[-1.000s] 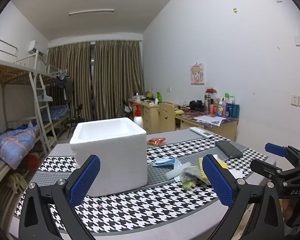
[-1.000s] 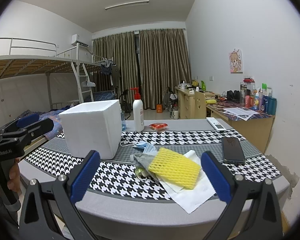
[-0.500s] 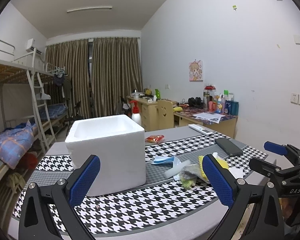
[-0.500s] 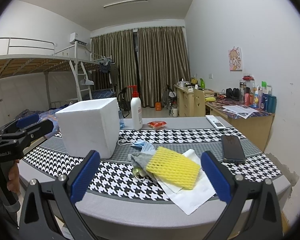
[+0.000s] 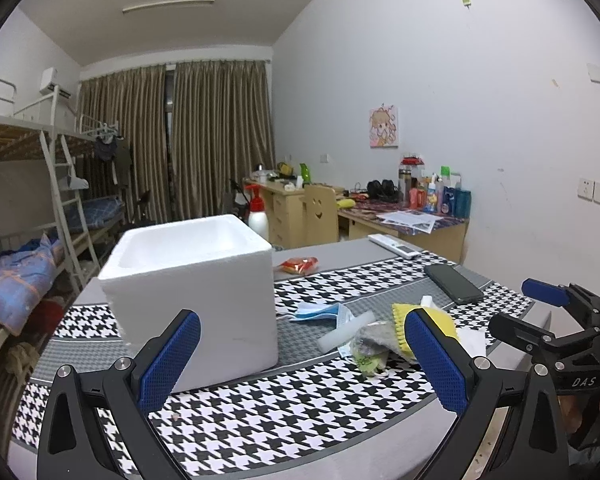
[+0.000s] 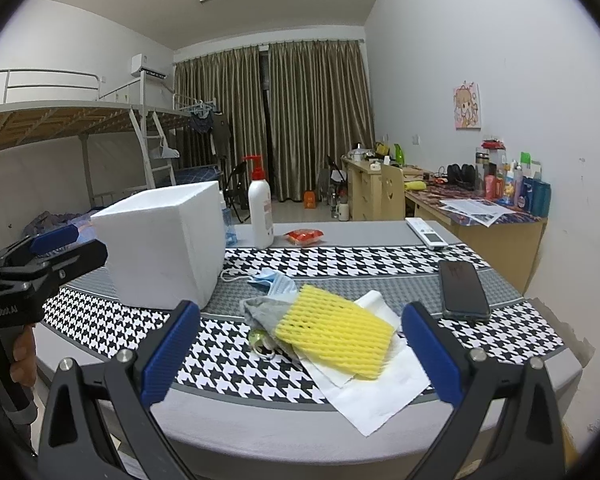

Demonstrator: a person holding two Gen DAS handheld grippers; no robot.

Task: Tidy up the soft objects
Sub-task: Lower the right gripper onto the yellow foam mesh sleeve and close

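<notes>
The right gripper [image 6: 300, 354] (fingers wide, empty) should descend squarely over the yellow foam net [image 6: 334, 334], pinching lightly before transfer to the foam box [image 6: 160, 246].

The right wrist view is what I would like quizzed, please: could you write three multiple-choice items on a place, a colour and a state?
1. Where does the phone lie?
A. right of the soft pile
B. inside the foam box
C. under the pump bottle

2. What colour is the foam net on top of the pile?
A. red
B. yellow
C. black

3. How is the right hand-held gripper?
A. shut on the net
B. shut on the mask
C. open, holding nothing

Key: 1 A, it lies flat on the cloth beyond the white paper. 2 B, its mesh is bright yellow. 3 C, its blue pads stand wide apart above the table's near edge.
</notes>
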